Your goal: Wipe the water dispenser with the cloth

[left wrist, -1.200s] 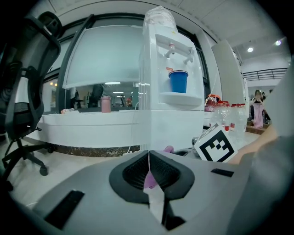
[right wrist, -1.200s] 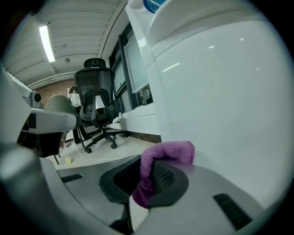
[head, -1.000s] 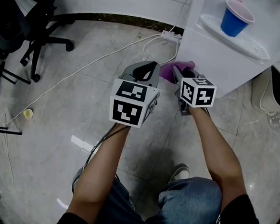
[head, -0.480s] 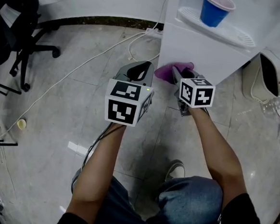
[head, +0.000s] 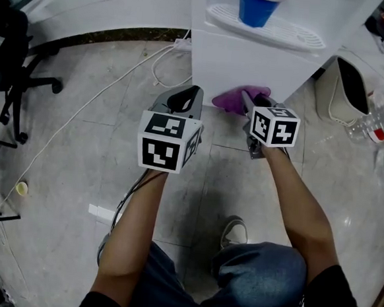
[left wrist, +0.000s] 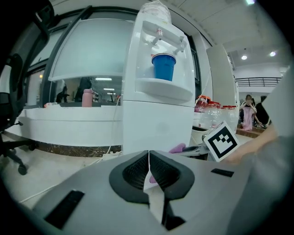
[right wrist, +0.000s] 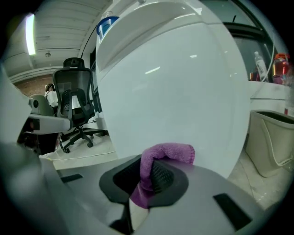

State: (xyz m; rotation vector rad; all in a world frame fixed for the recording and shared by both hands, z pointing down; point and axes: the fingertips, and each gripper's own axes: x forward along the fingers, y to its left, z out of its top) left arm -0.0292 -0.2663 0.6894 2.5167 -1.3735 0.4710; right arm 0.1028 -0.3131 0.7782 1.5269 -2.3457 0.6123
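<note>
The purple cloth [head: 232,98] looks like soft, light microfibre. It should fold and drag under any pressure, so it probably wipes best pinched at one end with a loose fold left free, which is how it sits now. The white water dispenser [head: 252,63] is rigid, smooth plastic and likely heavy enough to stay put under a wipe. The blue cup [head: 256,5] on its drip tray [head: 288,35] would tip easily

The left gripper [head: 185,101] floats at mid-height in front of the dispenser's lower left corner, forearm extended. In its own view the jaws of the left gripper [left wrist: 148,156] are pressed together with nothing between them. Just beside it, the right gripper [head: 249,102] reaches forward on a straighter arm, clamped on the cloth [right wrist: 165,153]. The cloth's free end curls over the jaw tips at the dispenser's lower front panel [right wrist: 174,92]. Whether it actually touches the panel, I cannot tell
</note>
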